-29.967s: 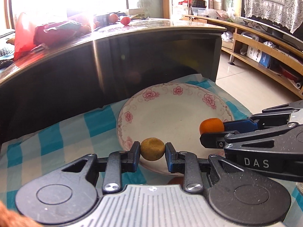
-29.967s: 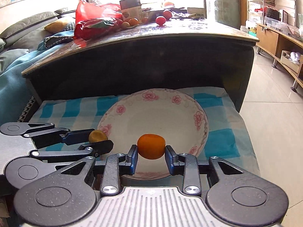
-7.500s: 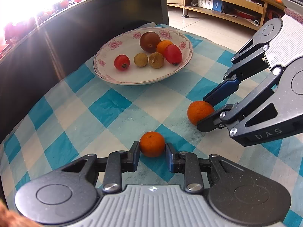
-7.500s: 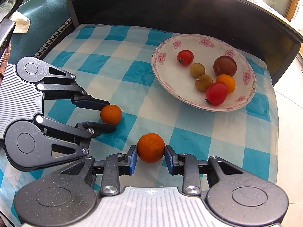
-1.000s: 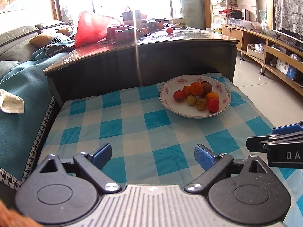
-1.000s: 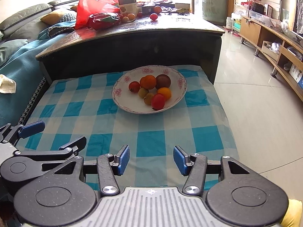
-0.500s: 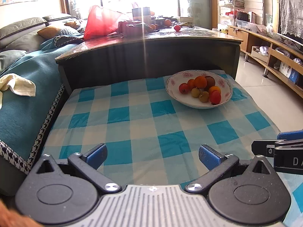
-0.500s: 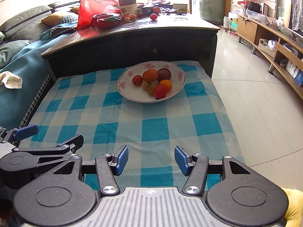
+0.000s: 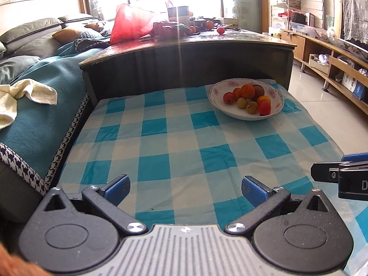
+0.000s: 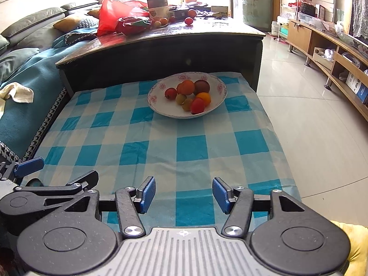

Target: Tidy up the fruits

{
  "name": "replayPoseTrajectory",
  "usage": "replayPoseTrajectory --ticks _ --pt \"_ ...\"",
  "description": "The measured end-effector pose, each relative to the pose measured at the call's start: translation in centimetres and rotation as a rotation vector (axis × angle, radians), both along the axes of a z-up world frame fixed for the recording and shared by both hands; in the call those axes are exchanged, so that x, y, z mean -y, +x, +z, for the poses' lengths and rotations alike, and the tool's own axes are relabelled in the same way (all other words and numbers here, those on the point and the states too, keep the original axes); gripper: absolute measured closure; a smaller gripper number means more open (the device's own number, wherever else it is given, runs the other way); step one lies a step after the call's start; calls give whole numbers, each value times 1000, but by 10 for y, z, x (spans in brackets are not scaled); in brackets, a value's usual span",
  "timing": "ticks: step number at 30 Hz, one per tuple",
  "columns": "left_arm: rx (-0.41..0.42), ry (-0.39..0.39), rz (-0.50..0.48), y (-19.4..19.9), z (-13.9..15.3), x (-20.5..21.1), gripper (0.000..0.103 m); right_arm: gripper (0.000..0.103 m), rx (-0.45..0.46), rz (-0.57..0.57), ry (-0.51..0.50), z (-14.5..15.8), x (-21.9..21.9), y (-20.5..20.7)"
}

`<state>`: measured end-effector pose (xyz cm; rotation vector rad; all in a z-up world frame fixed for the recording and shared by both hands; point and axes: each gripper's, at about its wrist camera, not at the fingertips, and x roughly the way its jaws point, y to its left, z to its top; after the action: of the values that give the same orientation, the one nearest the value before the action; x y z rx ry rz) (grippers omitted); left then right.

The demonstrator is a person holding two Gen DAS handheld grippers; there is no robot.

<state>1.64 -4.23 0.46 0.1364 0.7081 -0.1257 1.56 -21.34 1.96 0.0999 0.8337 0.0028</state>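
Since a second ago I see the bowl (image 10: 216, 105) smaller and farther up both views, with more checked cloth (image 10: 161, 142) between it and my grippers. The two oranges I gripped on the cloth seven seconds back now seem to lie in the bowl with the other fruit (image 10: 188, 96). The bowl sits upright at the cloth's far end, just before the dark table (image 10: 161, 53). It is round, so I can name no long axis; the fruit heap runs roughly across it, though it is too small to be sure. My left gripper (image 9: 185, 187) stands wide apart and empty. My right gripper (image 10: 182, 194) is partly spread, nothing between its pads.
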Motion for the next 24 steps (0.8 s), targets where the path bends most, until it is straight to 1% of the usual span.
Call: replayPoseTrajectory --ticks 4,8,18,24 --pt "-7 -4 -2 -7 -1 -3 0 53 -1 7 -3 0 -4 -6" --pt "-20 -26 -3 -13 0 -6 0 52 -1 11 -2 1 -6 -14" --pt "-25 -18 7 -22 -1 -7 0 52 -23 18 -9 -4 -14 -30" --pt "-36 -28 12 -27 0 -10 0 52 -27 13 -9 -5 -15 -35"
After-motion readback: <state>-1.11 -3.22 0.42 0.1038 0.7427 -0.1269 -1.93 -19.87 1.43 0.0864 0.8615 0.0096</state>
